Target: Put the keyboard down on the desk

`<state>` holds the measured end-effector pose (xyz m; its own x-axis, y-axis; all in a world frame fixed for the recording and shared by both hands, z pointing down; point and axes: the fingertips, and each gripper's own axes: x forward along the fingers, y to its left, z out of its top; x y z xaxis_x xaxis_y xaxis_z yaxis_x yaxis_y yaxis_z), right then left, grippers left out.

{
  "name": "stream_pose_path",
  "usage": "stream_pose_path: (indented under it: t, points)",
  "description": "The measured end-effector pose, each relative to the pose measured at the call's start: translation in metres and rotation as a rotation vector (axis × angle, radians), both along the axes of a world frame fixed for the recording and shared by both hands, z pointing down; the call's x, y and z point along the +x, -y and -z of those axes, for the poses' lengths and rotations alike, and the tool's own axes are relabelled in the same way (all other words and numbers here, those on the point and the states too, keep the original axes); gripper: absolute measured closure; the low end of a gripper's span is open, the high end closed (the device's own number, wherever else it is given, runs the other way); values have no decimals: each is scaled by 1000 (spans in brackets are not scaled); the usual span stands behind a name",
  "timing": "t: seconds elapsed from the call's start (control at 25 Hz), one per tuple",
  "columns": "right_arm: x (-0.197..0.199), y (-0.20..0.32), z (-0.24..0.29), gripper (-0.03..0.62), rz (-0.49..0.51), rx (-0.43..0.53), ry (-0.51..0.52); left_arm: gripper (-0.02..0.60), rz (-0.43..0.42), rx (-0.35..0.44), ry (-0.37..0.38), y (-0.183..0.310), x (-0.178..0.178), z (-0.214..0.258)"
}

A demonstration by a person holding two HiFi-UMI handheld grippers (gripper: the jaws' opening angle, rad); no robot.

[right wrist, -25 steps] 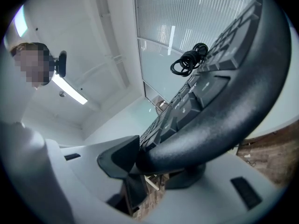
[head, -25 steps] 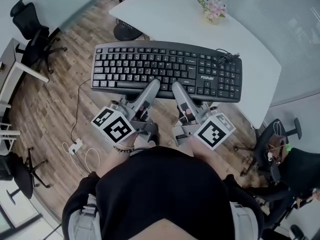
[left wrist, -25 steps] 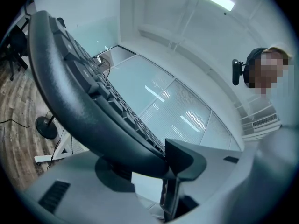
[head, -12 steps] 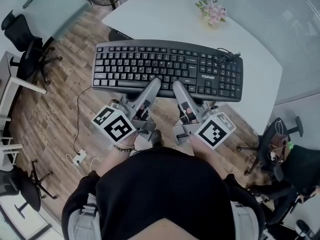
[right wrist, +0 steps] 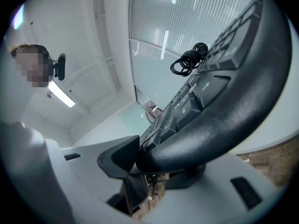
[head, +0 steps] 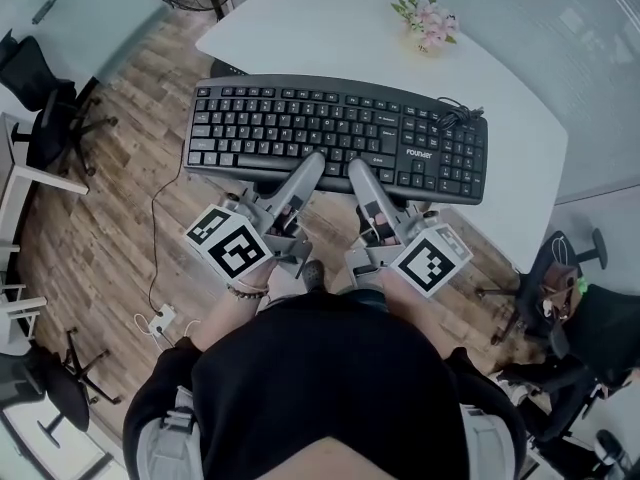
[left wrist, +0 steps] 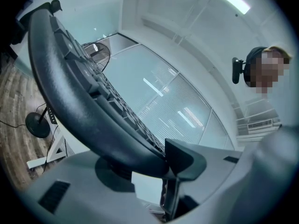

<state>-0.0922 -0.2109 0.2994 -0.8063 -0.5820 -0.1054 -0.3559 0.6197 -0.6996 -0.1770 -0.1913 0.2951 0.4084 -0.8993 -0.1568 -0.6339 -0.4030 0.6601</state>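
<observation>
Floor (head: 90, 198), wood plank, fills the left side.

Left gripper (head: 311, 165): jaws clamped on the keyboard's (head: 335, 128) near long edge, just left of its middle, one jaw under the rounded lip and one on top.

Keyboard: black, full-size, held roughly level. Its left end hangs past the near edge of the desk (head: 330, 23), over the floor, and the rest lies above the desk's near side. It does not look set down yet.

Right gripper (head: 358, 168): jaws clamped on the same edge, just right of the middle.

Cable coil (head: 455, 118): loose, lying on the keyboard's right end.

Flowers (head: 428, 20): at the desk's far edge, well apart.

Handling, by judgement: stiff plastic, light, long. The smooth lip may slip, and two holds this close together let the ends see-saw. Keep it level so the coil stays on.
</observation>
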Motion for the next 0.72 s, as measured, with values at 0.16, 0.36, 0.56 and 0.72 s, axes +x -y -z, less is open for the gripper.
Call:
stream_pose_path:
  t: [0.16, 0.36, 0.56, 0.72]
  points:
    - [1, 4, -5, 425, -14, -6, -4, 382, -14, -2, 3, 5, 1, -5]
    - [3, 14, -14, 425, -28, -3, -12, 377, -25, -3, 0, 16, 2, -15]
    - [3, 15, -18, 425, -37, 1, -21, 377, -45, -10, 4, 18, 2, -20]
    - [-2, 19, -23, 425, -40, 2, -20, 376, -60, -5, 12, 23, -2, -25]
